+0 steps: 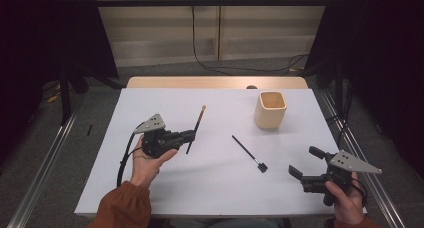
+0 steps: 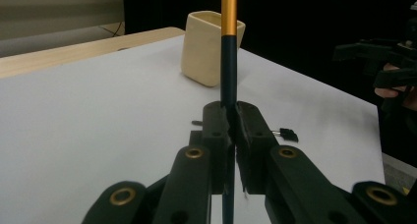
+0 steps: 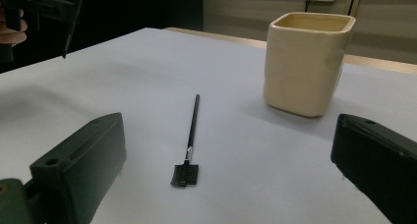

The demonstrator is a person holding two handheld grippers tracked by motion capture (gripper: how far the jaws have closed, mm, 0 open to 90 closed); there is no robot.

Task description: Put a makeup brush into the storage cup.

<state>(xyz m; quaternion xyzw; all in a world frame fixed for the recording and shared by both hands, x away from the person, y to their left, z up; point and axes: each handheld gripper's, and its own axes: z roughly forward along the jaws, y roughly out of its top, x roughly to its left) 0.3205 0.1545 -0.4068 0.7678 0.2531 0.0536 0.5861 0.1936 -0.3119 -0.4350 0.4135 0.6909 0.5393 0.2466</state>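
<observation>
High view: a white table [image 1: 215, 188] carries a cream square cup [image 1: 270, 109], which serves as the reference point for all positions below.

Left gripper [image 1: 192, 135], held in the person's left hand [image 1: 148, 163], sits well to the left of the cup and nearer the person. Its jaws are pressed together on a slender brush [image 1: 196, 129] with a dark lower shaft and an orange upper section. The brush runs slantwise, its pale tip pointing away from the person, toward the far edge. In the left gripper view the gripper [image 2: 233, 130] pinches the dark shaft [image 2: 228, 71] between both jaws, and the cup [image 2: 210, 47] stands beyond it, slightly to the left of the shaft.

A small black comb brush [image 1: 249, 153] lies flat on the table, between the cup and the person, apart from both grippers. Its toothed head is the end farthest from the cup. In the right gripper view the comb brush [image 3: 190, 140] lies left of the cup [image 3: 305, 62], head toward the camera.

Right gripper [image 1: 304, 163], held in the right hand [image 1: 345, 200], is near the table's right front corner, nearer the person than the cup. Its jaws stand wide apart, holding nothing; the right gripper view confirms the spread [image 3: 226, 155].
</observation>
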